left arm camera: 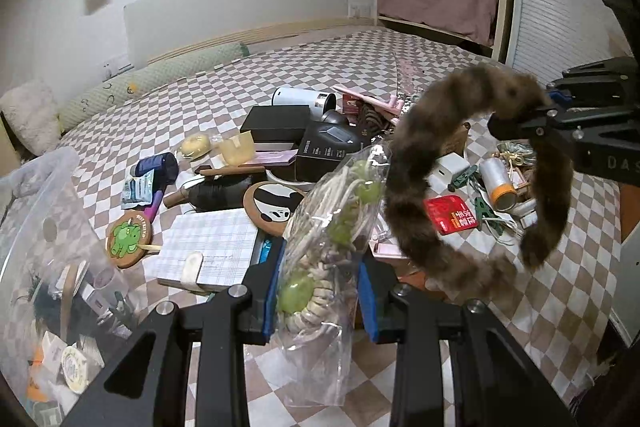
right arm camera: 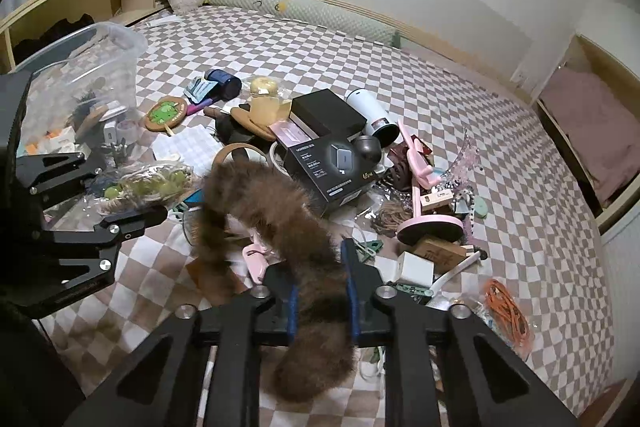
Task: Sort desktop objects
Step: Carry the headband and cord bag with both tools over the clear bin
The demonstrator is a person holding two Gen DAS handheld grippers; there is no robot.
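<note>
My left gripper (left arm camera: 320,291) is shut on a clear plastic bag (left arm camera: 332,227) that holds a coiled beaded cord with green beads. The bag hangs above the checked bed cover. From the right wrist view, the same bag (right arm camera: 144,183) sits between the left gripper's fingers (right arm camera: 132,221). My right gripper (right arm camera: 322,303) is shut on a brown furry headband (right arm camera: 272,203), whose arc curls up and to the left with one end hanging below the pads. In the left wrist view the headband (left arm camera: 420,155) hangs from the right gripper (left arm camera: 548,99) at the right edge.
A clear storage bin (left arm camera: 48,187) with several small items stands at the left. Clutter covers the bed: a black charger box (right arm camera: 336,167), a pink desk lamp (right arm camera: 424,223), a grid notepad (left arm camera: 212,247), a panda coaster (left arm camera: 272,203), an orange cable (right arm camera: 508,307).
</note>
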